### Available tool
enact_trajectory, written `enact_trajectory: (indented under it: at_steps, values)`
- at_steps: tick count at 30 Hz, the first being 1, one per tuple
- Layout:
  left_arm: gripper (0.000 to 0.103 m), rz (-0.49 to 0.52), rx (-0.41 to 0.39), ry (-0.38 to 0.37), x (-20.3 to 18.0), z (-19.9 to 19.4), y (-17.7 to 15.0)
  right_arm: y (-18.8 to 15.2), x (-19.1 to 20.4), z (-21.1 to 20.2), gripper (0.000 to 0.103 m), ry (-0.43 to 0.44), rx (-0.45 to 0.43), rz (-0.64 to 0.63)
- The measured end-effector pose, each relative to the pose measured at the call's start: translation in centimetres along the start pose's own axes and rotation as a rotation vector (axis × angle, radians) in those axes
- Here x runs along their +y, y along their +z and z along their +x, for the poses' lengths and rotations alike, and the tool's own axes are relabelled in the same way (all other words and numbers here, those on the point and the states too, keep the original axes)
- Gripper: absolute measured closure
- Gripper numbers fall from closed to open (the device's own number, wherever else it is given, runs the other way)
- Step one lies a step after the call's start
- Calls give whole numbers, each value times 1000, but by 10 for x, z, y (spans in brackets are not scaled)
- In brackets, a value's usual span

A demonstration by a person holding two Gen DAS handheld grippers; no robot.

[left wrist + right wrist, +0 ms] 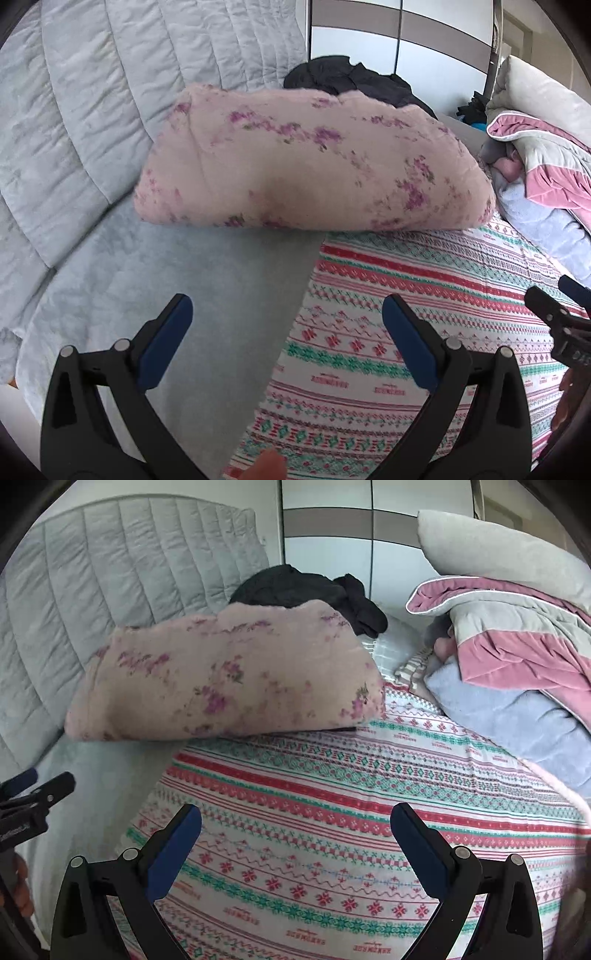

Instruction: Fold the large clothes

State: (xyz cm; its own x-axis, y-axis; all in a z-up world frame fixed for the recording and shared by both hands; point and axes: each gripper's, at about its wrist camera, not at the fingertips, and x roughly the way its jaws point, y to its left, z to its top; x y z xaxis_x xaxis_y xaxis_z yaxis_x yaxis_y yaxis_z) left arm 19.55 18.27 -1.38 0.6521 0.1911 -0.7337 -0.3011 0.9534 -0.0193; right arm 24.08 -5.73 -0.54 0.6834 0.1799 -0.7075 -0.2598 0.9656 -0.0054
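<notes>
Bed [155, 280], grey cover: fills the left of the frame. Patterned cloth [332, 812], red and green bands: spread flat on the bed, centre to lower right. Pink floral bundle [221, 679], folded: frame centre, its edge overlapping the cloth. My left gripper [287, 325]: fingers apart, holding nothing. My right gripper [295, 830]: fingers apart above the cloth.

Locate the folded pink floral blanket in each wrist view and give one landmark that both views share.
Left wrist: the pink floral blanket fills the upper middle, beyond the open left tool.
Right wrist: the blanket sits upper left of middle, beyond the open right tool.
Shared landmark: the black clothes pile right behind the blanket's top edge.
</notes>
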Motion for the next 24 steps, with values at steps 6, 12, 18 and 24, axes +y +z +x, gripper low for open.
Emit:
enact_trajectory:
  at_steps: [6,12,18,24]
  values:
    - [1,-9,23,14,-7,11,-10,-2,19,5,0,26,15,-49]
    - [1,4,33,6,-14,13,-15,-6,31,8,0,39,28,-82]
    - [1,16,31,-5,-18,10,-16,-9,28,10,0,30,43,-73]
    - [1,11,35,-11,-19,9,-16,-8,27,8,0,26,42,-71]
